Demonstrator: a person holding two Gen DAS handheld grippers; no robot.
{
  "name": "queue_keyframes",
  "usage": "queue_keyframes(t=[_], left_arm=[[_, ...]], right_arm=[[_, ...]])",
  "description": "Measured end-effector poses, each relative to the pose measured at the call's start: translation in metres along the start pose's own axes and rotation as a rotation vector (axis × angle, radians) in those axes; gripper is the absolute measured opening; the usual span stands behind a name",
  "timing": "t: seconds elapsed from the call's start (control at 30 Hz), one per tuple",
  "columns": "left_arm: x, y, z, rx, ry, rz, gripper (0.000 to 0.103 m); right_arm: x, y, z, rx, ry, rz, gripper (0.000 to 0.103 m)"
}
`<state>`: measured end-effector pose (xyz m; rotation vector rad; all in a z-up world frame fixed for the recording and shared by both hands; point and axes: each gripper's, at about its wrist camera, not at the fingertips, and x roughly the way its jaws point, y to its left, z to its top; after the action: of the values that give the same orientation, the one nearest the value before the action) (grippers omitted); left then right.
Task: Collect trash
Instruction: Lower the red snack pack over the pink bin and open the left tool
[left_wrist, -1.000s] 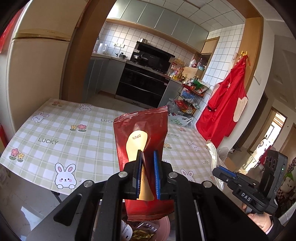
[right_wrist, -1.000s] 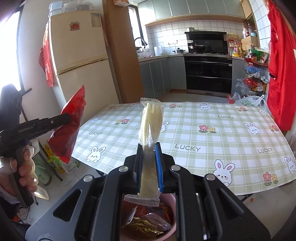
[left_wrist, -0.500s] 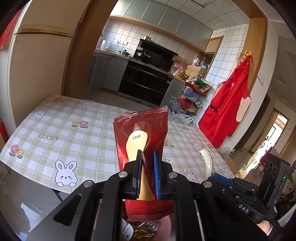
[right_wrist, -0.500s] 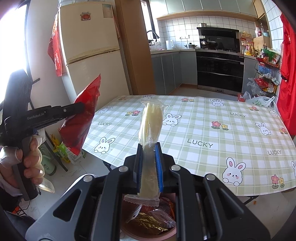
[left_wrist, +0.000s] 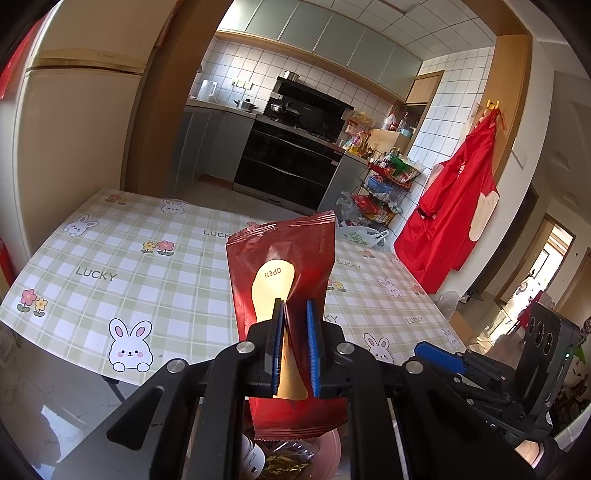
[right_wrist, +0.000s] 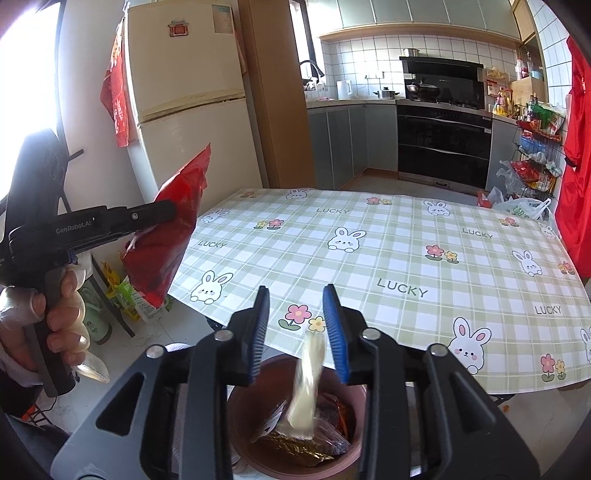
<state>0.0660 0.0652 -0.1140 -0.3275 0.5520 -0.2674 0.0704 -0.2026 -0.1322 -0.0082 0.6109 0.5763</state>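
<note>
My left gripper (left_wrist: 294, 314) is shut on a red snack wrapper (left_wrist: 284, 266) with a cream "OPEN" patch, held upright above a pink bin (left_wrist: 328, 448). In the right wrist view the same wrapper (right_wrist: 166, 236) hangs from the left gripper (right_wrist: 173, 210) at the left. My right gripper (right_wrist: 297, 302) has its jaws opening over the pink bin (right_wrist: 240, 406). A pale plastic-wrapped fork (right_wrist: 308, 384) is between and below its jaws, loose, blurred and falling into the bin. The bin holds several wrappers.
A table with a green checked bunny cloth (right_wrist: 388, 258) lies just beyond the bin. A fridge (right_wrist: 188, 99) stands at the left, a red apron (left_wrist: 454, 218) hangs at the right, and a wire rack of goods (right_wrist: 535, 155) stands by the oven. A person's hand (right_wrist: 59, 314) holds the left gripper.
My right gripper has opened and let go of the wrapped fork, which drops toward the bin. The left gripper still holds the red wrapper in the same place.
</note>
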Motion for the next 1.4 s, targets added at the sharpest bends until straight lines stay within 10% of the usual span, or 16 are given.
queue_keyframes(t=[0.3,1.4], left_arm=[[0.001,-0.004,-0.003,0.004,0.013,-0.012,0.012],[0.021,-0.035,-0.033,-0.054,0.187,-0.180,0.015]], right_arm=[[-0.011,-0.010,0.004,0.016,-0.063,-0.117,0.094],[-0.032,-0.054,-0.002,0.179,-0.117,-0.236,0.097]])
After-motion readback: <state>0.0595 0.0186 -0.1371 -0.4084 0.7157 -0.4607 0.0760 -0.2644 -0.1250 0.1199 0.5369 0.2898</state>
